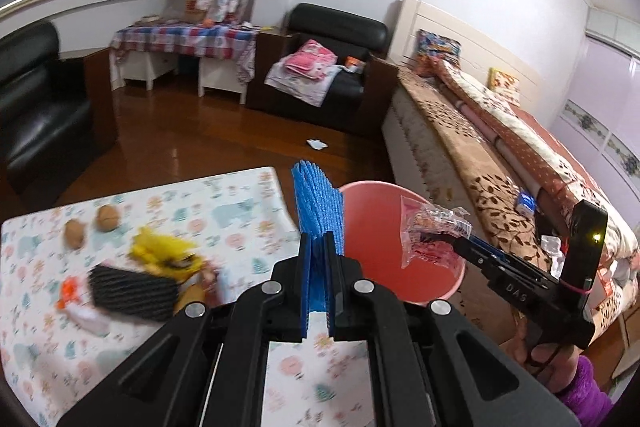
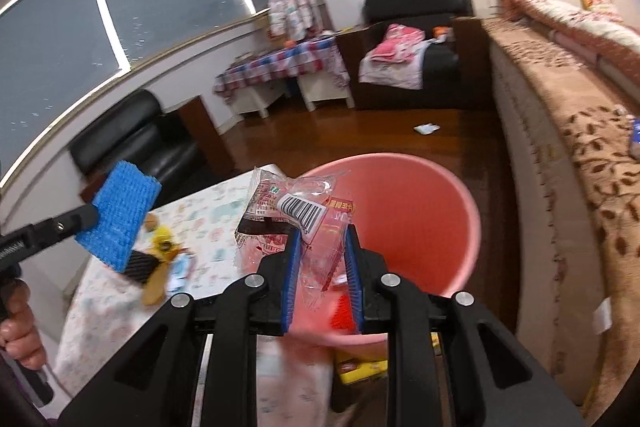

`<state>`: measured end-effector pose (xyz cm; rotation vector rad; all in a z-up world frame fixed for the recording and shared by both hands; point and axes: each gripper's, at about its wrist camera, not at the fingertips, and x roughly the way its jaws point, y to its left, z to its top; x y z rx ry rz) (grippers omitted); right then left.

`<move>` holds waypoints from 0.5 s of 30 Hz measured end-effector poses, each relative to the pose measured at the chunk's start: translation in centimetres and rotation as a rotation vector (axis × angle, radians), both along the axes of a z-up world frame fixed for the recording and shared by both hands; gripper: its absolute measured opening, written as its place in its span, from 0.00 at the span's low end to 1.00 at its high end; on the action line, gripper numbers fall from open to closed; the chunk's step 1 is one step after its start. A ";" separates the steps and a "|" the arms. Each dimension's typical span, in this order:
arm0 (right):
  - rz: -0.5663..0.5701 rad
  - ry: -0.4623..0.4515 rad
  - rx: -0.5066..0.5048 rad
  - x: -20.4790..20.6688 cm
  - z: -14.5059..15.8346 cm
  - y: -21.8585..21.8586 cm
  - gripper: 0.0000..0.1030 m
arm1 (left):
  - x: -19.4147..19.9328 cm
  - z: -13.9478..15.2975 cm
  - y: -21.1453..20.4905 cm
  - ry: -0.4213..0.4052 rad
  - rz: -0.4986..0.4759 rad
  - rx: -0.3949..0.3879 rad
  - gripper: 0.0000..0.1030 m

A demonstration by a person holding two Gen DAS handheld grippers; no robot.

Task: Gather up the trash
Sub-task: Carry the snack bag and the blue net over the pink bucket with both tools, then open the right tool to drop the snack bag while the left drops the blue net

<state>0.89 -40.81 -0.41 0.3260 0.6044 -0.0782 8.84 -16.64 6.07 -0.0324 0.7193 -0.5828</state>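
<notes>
Black linkage bars fill the bottom of both views, and between them my fingers close on what I carry. My left gripper (image 1: 319, 241) is pinched nearly together on a blue mesh sponge (image 1: 318, 203), which stands upright out of the pads at the centre of the left wrist frame; from the right wrist it shows at the middle left (image 2: 119, 217), held out over the table edge. My right gripper (image 2: 322, 251) is closed partway on a crumpled clear plastic wrapper (image 2: 294, 211) with a barcode label and red print, the blue pads pressing its lower part while the rest fans up and to the left. In the left wrist view that wrapper (image 1: 430, 231) sits at the centre right, over the mouth of the pink bucket (image 1: 374, 211).

That bucket (image 2: 420, 187) takes up the centre of the right wrist frame, just beside the table corner, with something red showing low inside it.

At lower left in the left wrist view lies the table (image 1: 44, 307) with its pastel animal cloth. On it are two walnuts (image 1: 92, 225) side by side, a yellow wrapper (image 1: 160, 247), a black ribbed pad (image 1: 134, 293) and a small orange scrap (image 1: 70, 291), all blurred. On the wooden floor, upper centre, lies a white scrap of paper (image 1: 317, 144).
</notes>
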 end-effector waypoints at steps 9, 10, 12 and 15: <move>-0.052 0.041 -0.030 0.1 -1.4 -2.4 0.22 | 1.6 -2.1 -6.1 0.035 -0.089 0.042 0.05; -0.054 0.046 -0.029 0.4 -1.6 -2.5 0.22 | 1.8 -2.4 -6.7 0.041 -0.094 0.047 0.05; -0.059 0.054 -0.028 0.6 -1.7 -2.6 0.22 | 2.4 -3.1 -7.7 0.057 -0.101 0.052 0.05; -0.064 0.069 -0.029 0.8 -2.2 -2.8 0.22 | 3.2 -4.1 -9.0 0.078 -0.105 0.079 0.05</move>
